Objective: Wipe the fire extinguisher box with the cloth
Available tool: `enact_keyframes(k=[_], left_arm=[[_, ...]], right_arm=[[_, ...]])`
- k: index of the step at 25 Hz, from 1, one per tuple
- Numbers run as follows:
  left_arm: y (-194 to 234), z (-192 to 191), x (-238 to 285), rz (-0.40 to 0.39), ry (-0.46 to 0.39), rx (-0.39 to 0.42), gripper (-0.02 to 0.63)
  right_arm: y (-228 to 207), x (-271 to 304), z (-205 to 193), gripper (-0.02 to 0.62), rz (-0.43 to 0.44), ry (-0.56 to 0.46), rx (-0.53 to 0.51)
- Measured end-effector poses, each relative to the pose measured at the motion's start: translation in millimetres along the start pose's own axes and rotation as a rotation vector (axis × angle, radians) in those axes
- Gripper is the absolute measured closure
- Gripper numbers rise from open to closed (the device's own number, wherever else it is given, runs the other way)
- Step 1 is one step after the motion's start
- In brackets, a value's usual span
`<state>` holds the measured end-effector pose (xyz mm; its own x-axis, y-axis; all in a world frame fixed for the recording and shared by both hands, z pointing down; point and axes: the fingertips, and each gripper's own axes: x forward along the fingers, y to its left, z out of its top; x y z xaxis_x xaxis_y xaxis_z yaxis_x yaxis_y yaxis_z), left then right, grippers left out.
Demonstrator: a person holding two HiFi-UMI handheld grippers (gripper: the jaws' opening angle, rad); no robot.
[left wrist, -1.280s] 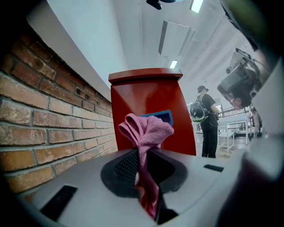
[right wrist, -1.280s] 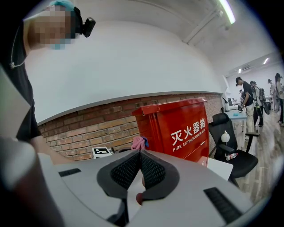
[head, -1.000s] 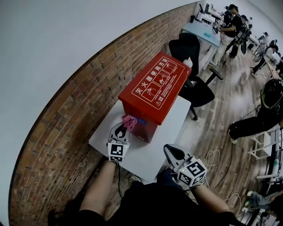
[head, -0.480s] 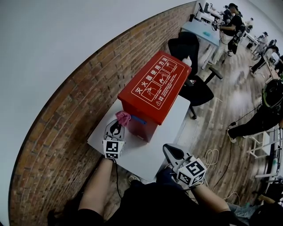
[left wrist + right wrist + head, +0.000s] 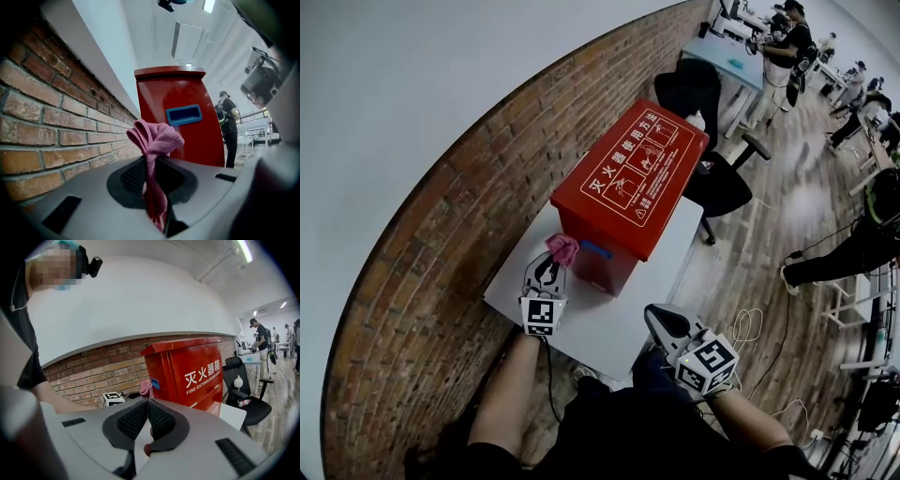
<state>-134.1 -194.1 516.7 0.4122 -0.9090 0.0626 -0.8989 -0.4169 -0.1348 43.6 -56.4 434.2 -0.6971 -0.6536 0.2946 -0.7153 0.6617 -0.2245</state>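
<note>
The red fire extinguisher box [image 5: 630, 183] stands on a white table [image 5: 609, 323] against the brick wall; its near end carries a blue handle recess [image 5: 183, 114]. My left gripper [image 5: 549, 272] is shut on a pink cloth [image 5: 562, 248], whose bunched top [image 5: 156, 137] is held close to the box's near end, just left of the handle. Whether the cloth touches the box cannot be told. My right gripper [image 5: 661, 323] is shut on nothing, held low at the table's near right edge; its view shows the box's long side [image 5: 197, 376] and the cloth [image 5: 146, 388].
A brick wall [image 5: 441, 244] runs along the table's left. Behind the box stands a black office chair [image 5: 712, 178] with a white object on it. People work at desks [image 5: 731, 56] far back on the wooden floor. Cables lie on the floor [image 5: 750, 337] at right.
My left gripper with the cloth has drawn back a little leftward from the box's near end. The right gripper has stayed in place.
</note>
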Motion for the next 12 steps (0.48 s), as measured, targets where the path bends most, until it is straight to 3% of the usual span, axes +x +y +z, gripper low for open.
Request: enact_keyframes(k=[4, 12], left_arm=[[1, -19, 1, -0.009, 0.013, 0.011, 0.551], [-1, -44, 3, -0.027, 0.011, -0.048, 0.551]], right_arm=[[8, 2, -5, 0.575, -0.001, 0.006, -0.006], [17, 2, -9, 0.575, -0.047, -0.002, -0.018]])
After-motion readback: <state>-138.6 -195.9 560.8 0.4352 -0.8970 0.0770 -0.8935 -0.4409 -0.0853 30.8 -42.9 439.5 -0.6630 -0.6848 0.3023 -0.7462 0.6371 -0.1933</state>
